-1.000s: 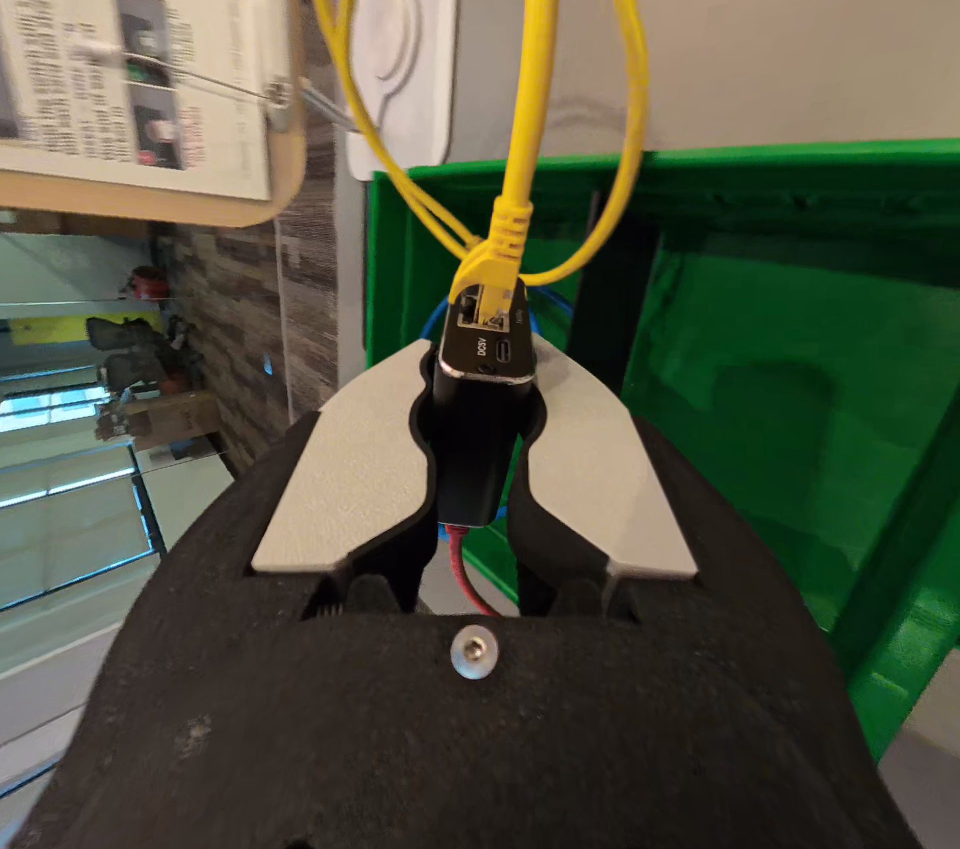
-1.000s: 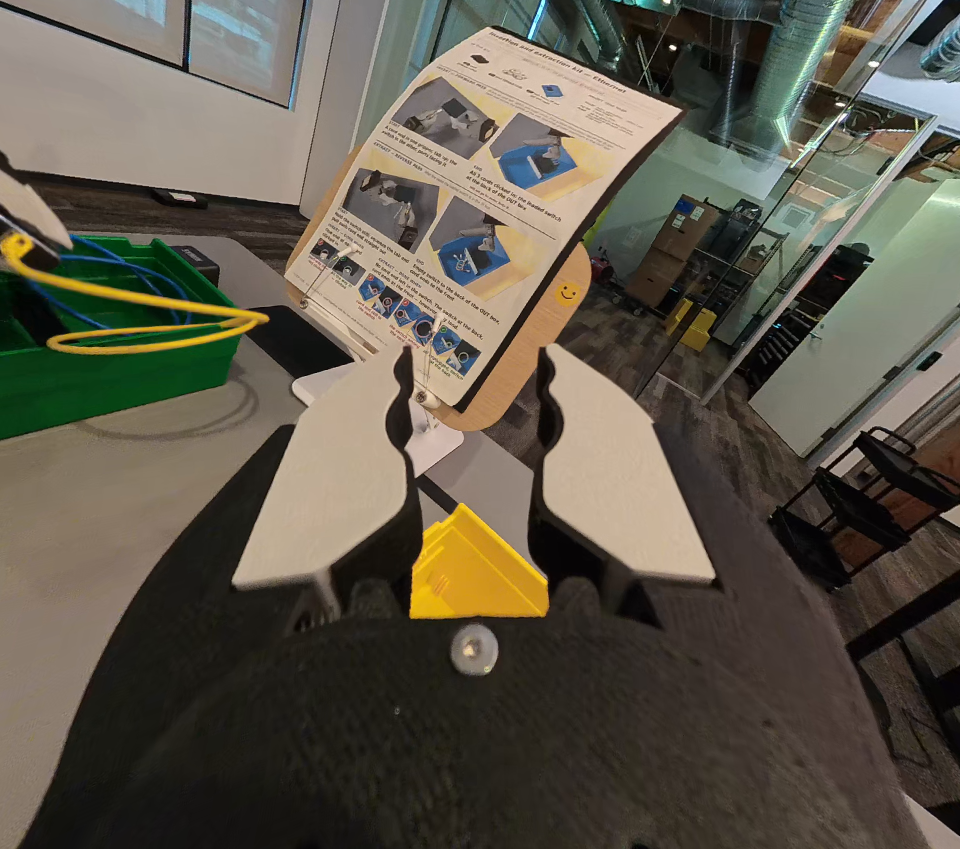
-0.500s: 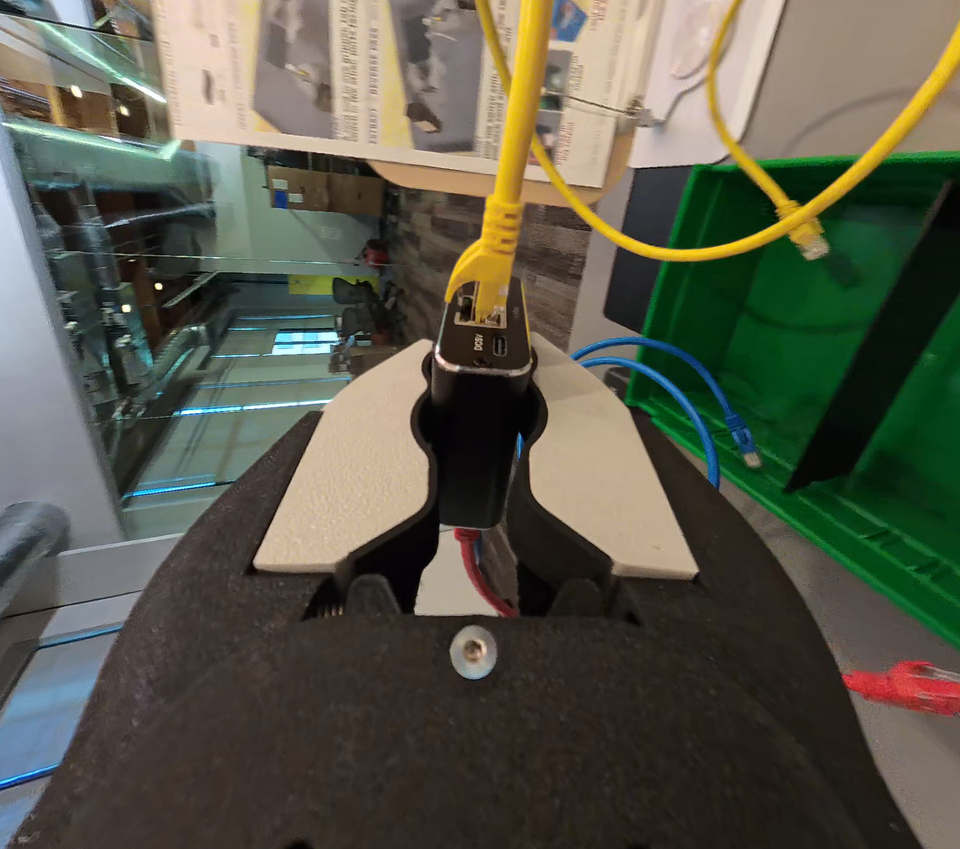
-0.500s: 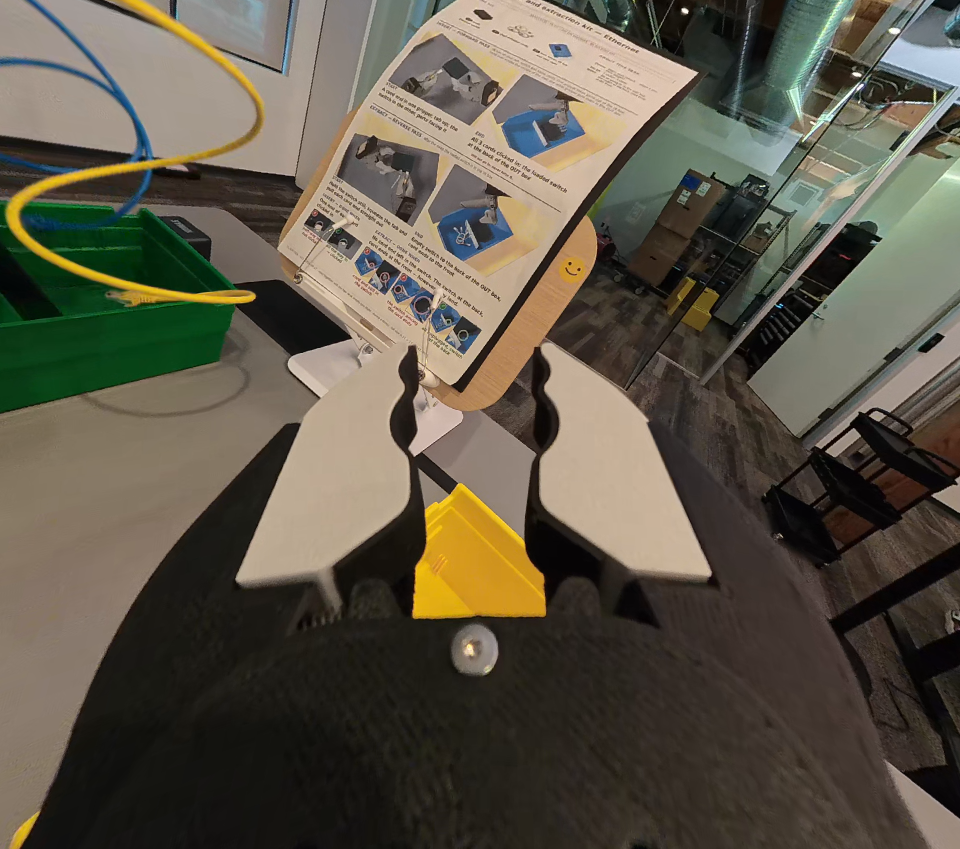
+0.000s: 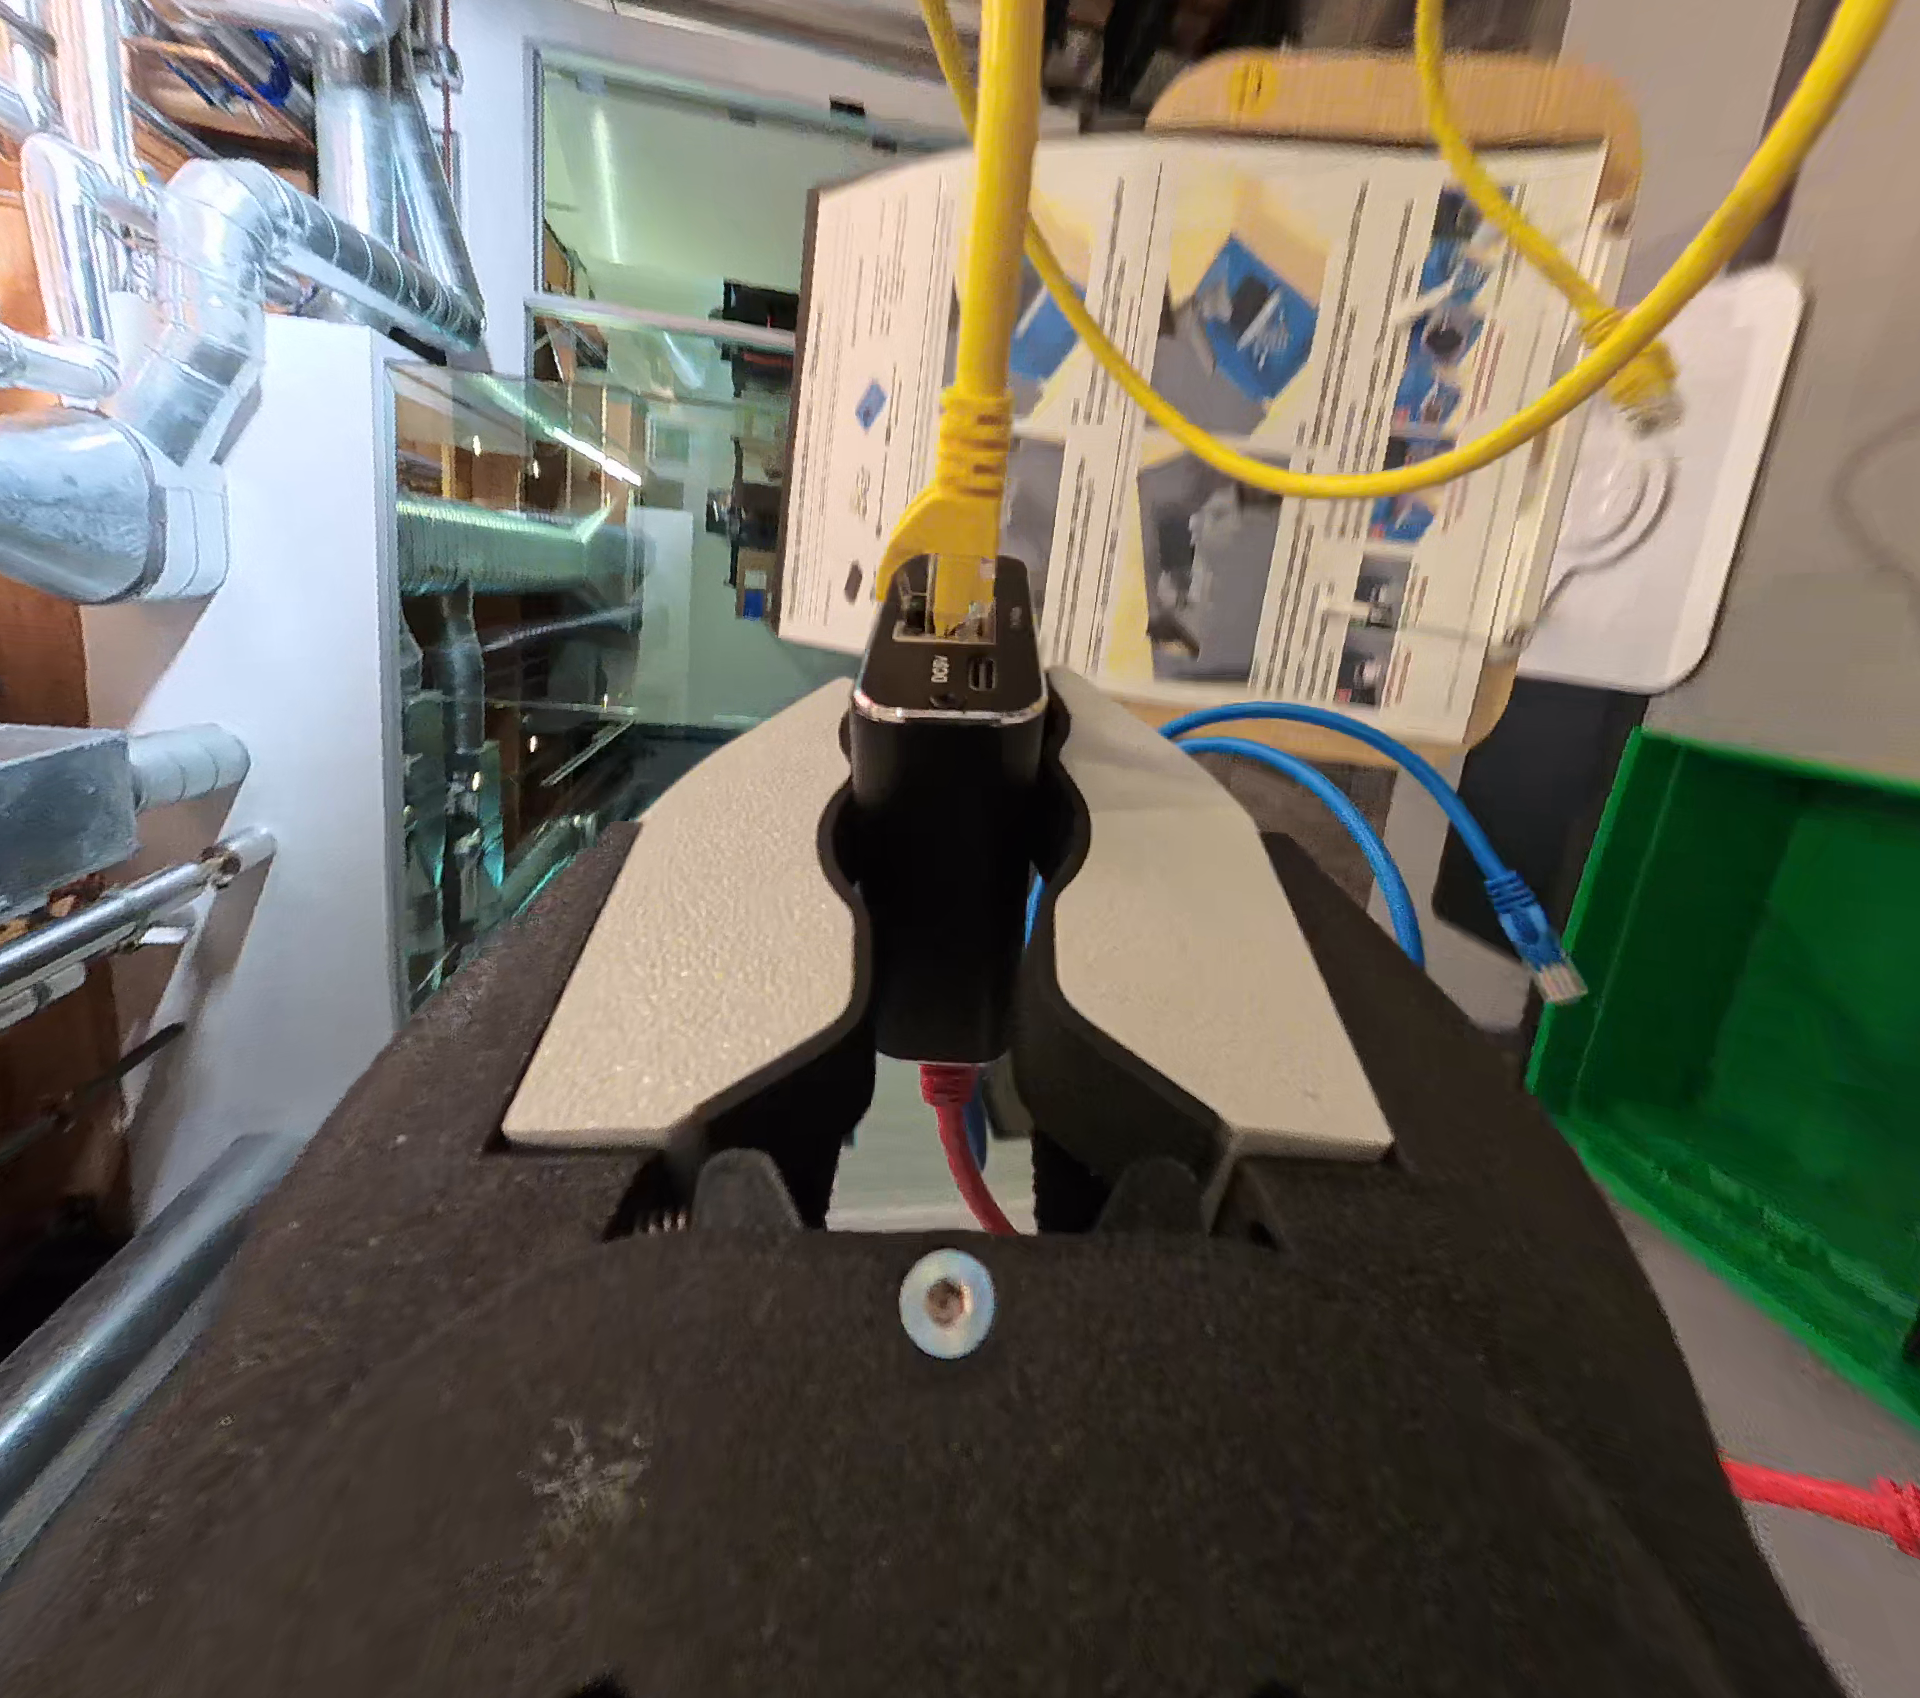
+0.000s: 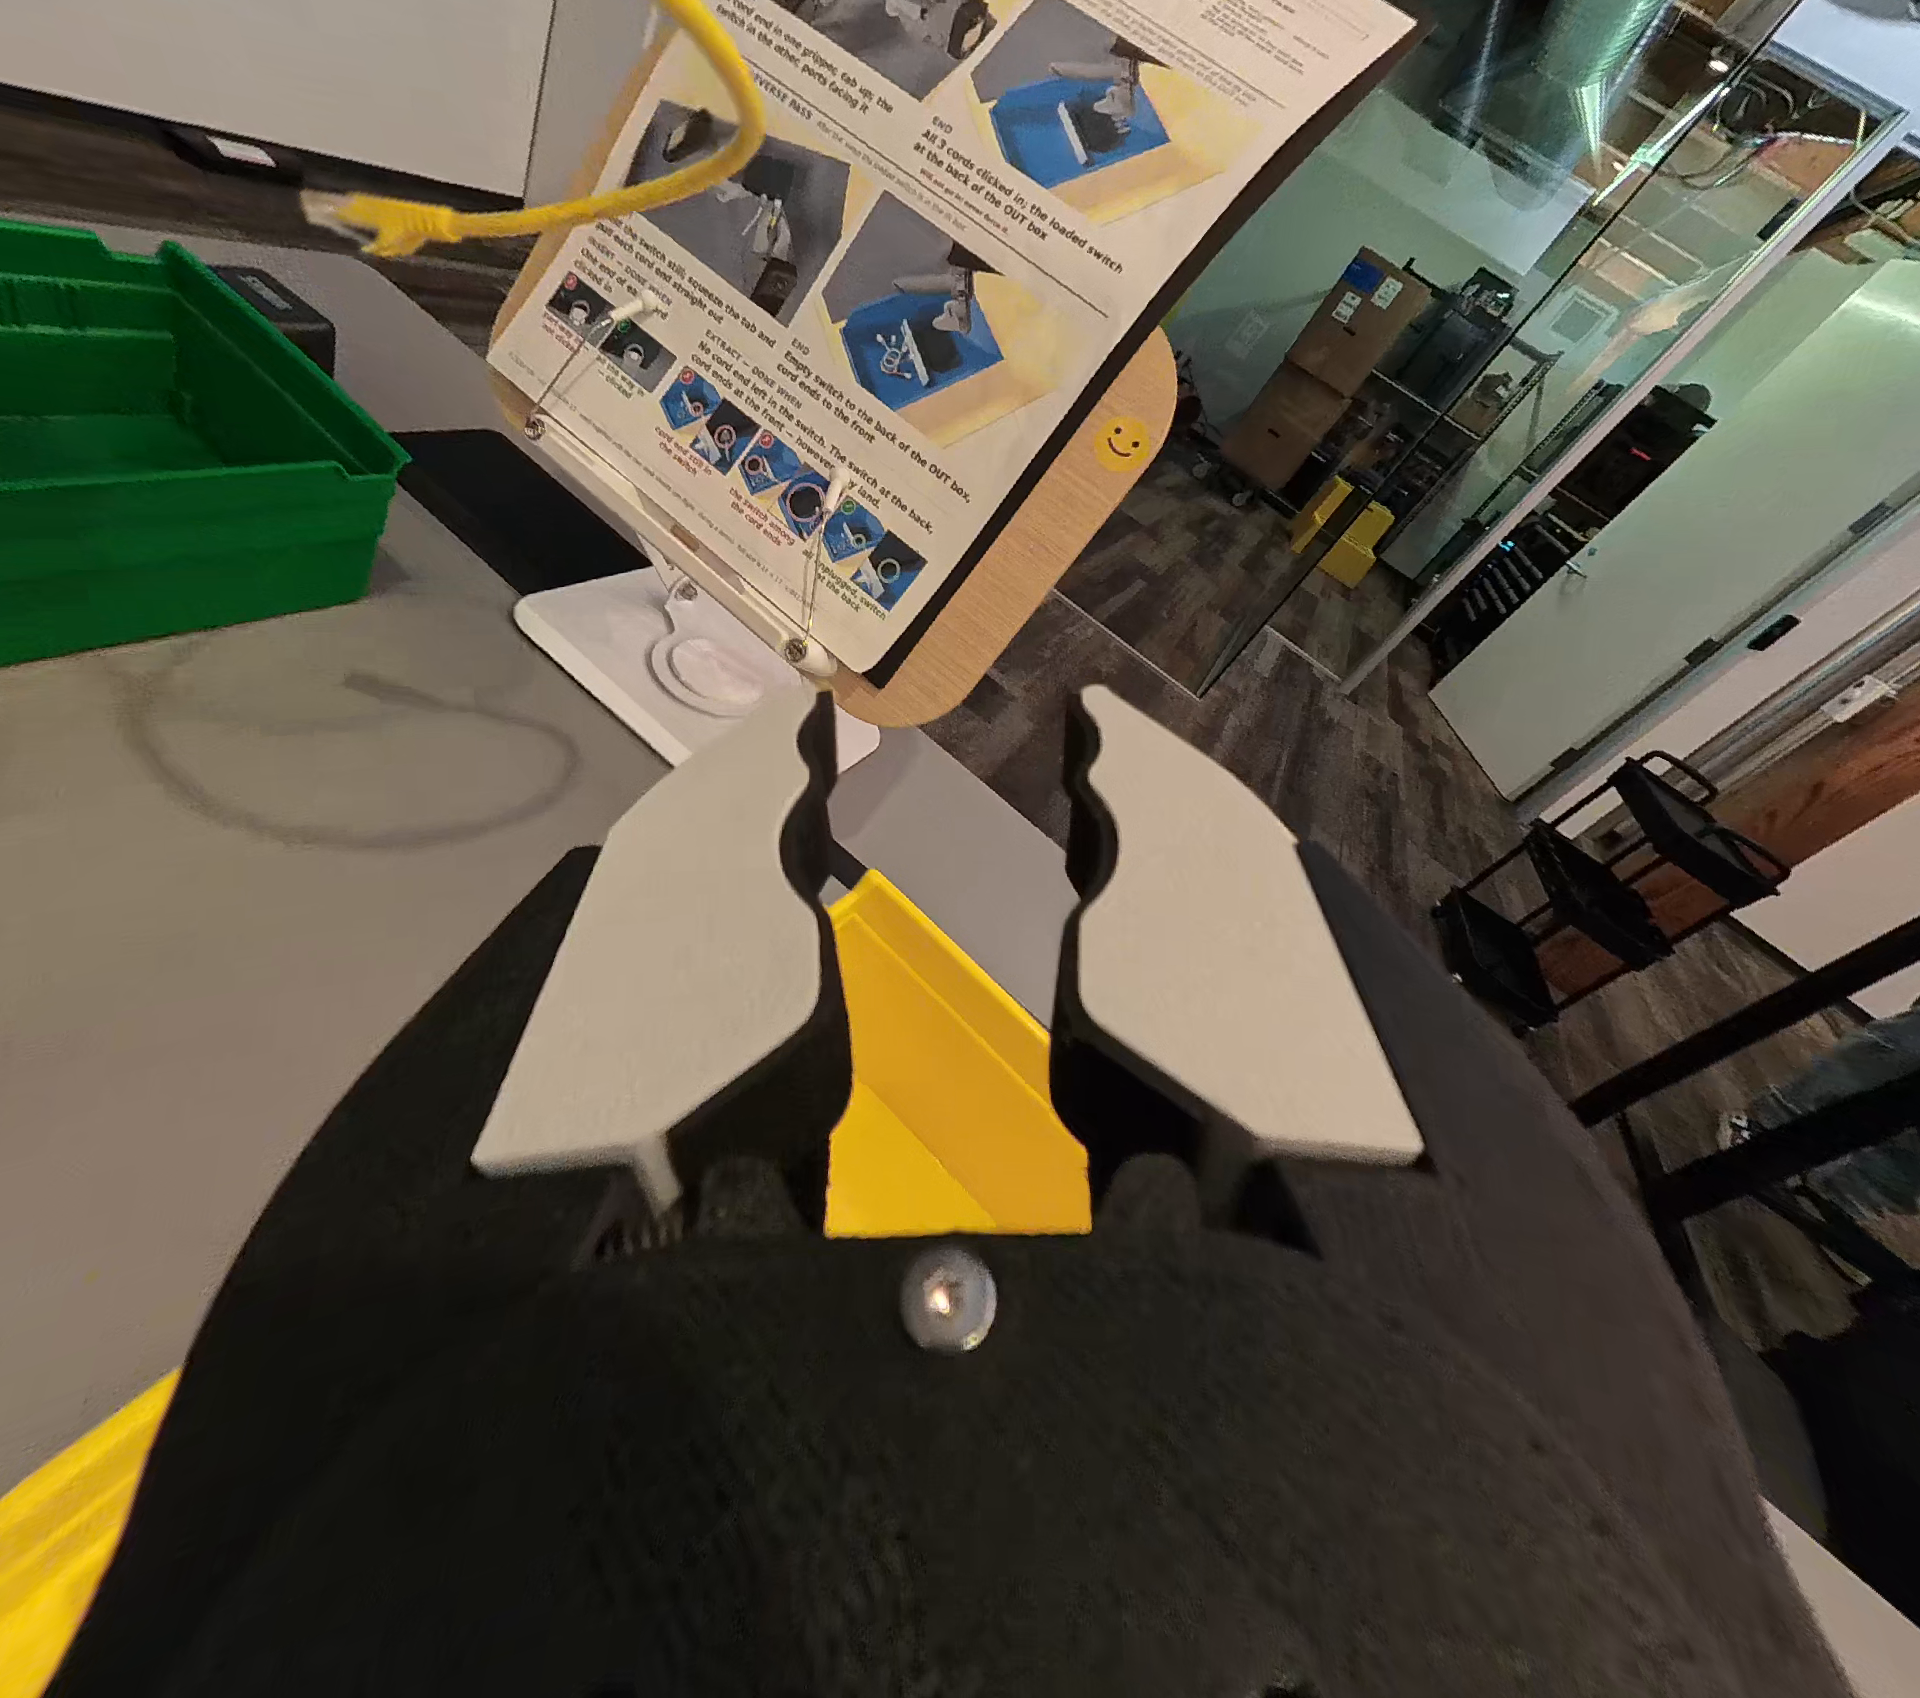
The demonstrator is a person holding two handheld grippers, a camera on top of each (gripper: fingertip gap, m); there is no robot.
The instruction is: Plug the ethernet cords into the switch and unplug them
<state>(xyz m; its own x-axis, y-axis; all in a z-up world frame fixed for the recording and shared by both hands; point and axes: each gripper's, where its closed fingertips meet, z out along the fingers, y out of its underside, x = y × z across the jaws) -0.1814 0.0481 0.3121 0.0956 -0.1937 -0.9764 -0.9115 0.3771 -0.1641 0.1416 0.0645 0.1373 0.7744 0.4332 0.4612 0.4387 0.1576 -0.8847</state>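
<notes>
Your left hand-held gripper [image 5: 951, 755] is pinching the black switch [image 5: 940, 817] up off the counter, yellow cord [image 5: 982, 360] plugged in. The right hand-held gripper [image 6: 940, 775] is spread and empty. Looks like unplugging time: squeeze that tab, pull straight.

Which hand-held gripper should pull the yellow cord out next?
Probably the right hand-held gripper: it is open and empty. The left hand-held gripper is busy clamping the black switch with the yellow cord plugged in.
</notes>
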